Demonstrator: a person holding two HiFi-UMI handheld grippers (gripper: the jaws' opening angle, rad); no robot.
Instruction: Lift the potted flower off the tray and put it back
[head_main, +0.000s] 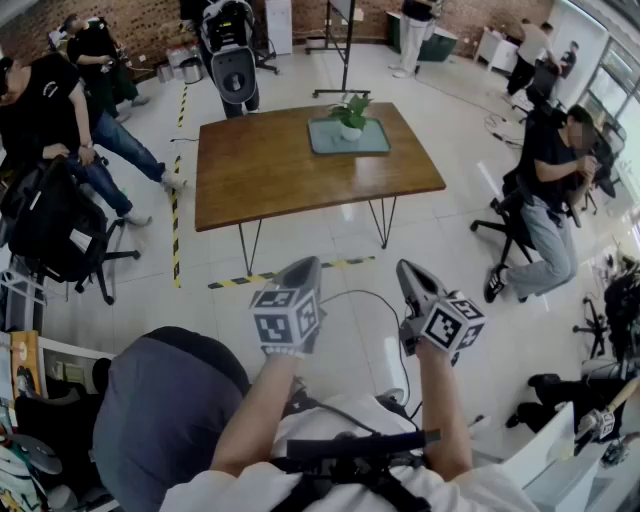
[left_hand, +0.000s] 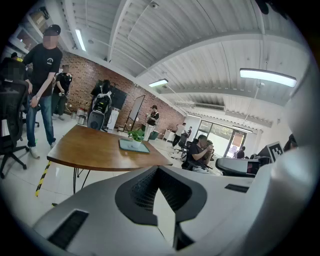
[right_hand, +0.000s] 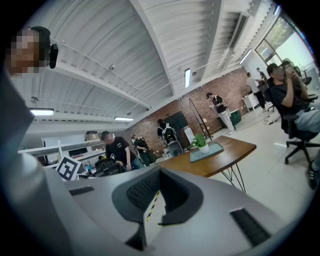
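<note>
Both claws are staying clear of the task's things. The left gripper (head_main: 306, 264) is keeping its jaws pressed together, as the left gripper view (left_hand: 159, 174) is showing: the two dark pads are meeting at the tip and nothing is sitting between them. The right gripper (head_main: 406, 268) is doing the same, with its jaws closed on each other in the right gripper view (right_hand: 158, 175) and gripping nothing. Both are hovering over the pale floor, pointing toward 12 o'clock, the right one lying at 3 o'clock of the left.

Counting: two grippers are showing, each carrying one marker cube, the left cube (head_main: 285, 320) and the right cube (head_main: 452, 325). One wooden table (head_main: 270, 175) is standing at 12 o'clock of the claws, well apart from them. One grey-green tray (head_main: 376, 146) is lying on the tabletop toward its 1 o'clock part. One potted flower (head_main: 350, 119) is standing upright on that tray, near the tray's 12 o'clock edge, its green leaves rising from a white pot.

Both gripper views are showing the same single table (left_hand: 90, 147) (right_hand: 225, 159), tray (left_hand: 134, 146) (right_hand: 210, 151) and flower (left_hand: 136, 134) (right_hand: 201, 142). One seated person (head_main: 555, 190) is sitting at 3 o'clock of the table.
</note>
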